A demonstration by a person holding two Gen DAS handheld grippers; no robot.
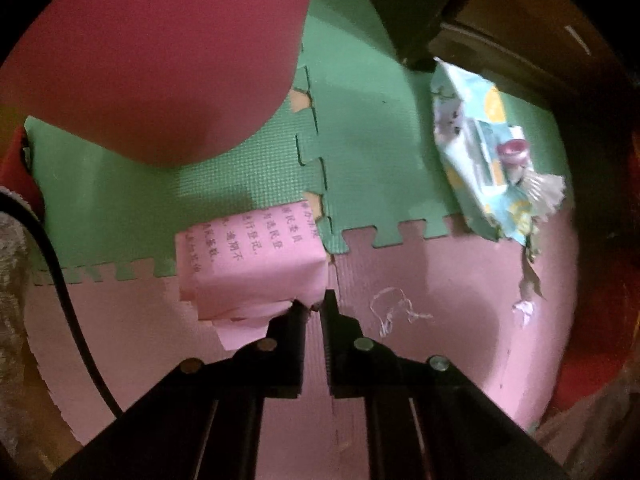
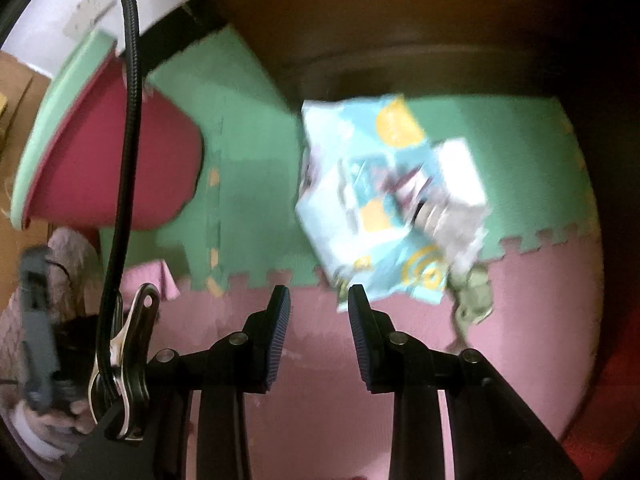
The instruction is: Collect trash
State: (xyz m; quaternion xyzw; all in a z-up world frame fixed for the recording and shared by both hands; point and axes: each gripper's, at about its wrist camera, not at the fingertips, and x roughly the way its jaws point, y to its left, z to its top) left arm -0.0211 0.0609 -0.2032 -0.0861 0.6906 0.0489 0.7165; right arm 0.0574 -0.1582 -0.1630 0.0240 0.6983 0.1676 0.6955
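Paper first: my left fingers [image 1: 314, 306] are pinched tight on the near corner of the folded pink printed paper sheet [image 1: 250, 264], hanging over the seam of the green and pink foam puzzle floor mat [image 1: 368, 148]. My right fingers [image 2: 318, 294] are spread with nothing between them, just short of the crumpled light-blue wipes packet [image 2: 384, 200]. Big red bowl-shaped bin [image 1: 152, 52] sits beyond.

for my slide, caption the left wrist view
Left tool shut on folded pink printed paper above green and pink foam mat.
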